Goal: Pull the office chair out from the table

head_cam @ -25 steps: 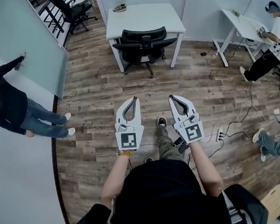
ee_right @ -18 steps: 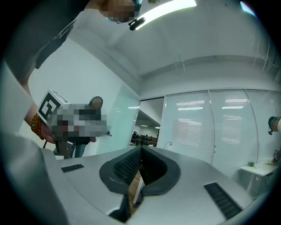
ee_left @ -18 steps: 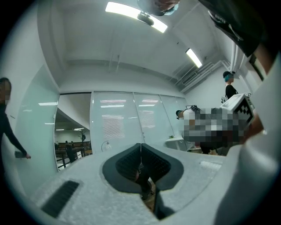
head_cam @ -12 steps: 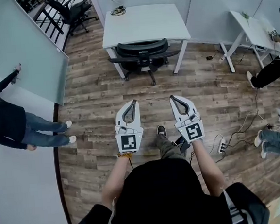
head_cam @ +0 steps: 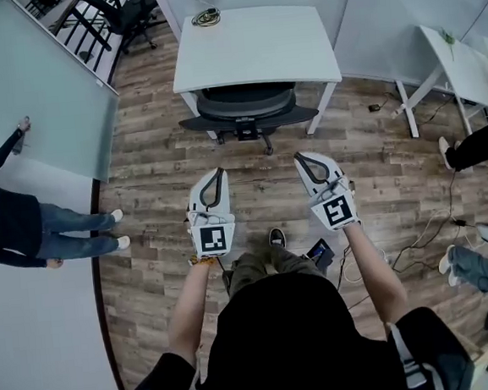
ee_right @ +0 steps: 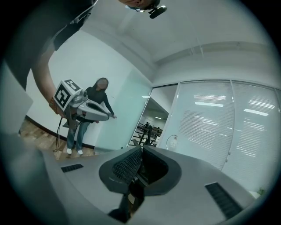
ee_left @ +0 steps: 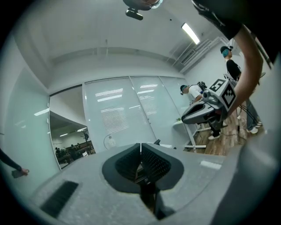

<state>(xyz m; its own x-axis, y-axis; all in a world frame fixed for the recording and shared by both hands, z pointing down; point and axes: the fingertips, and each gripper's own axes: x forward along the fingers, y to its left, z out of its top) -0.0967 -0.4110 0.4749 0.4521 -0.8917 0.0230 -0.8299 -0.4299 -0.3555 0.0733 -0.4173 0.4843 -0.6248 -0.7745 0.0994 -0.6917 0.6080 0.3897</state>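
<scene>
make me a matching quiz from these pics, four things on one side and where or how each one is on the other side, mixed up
Things:
1. office chair
2. coiled cable
3. left hand-held gripper
4. person in dark top

Places or states:
A. jaws shut, nothing between them
B. on the white table's far left corner
C. pushed in at the white table
D. beside the glass partition

Pairs: 1-C, 2-B, 3-A, 4-D

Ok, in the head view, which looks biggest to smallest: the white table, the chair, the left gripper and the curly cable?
1. white table
2. office chair
3. left gripper, though it is nearer the camera, so it looks bigger than it really is
4. coiled cable, smallest
</scene>
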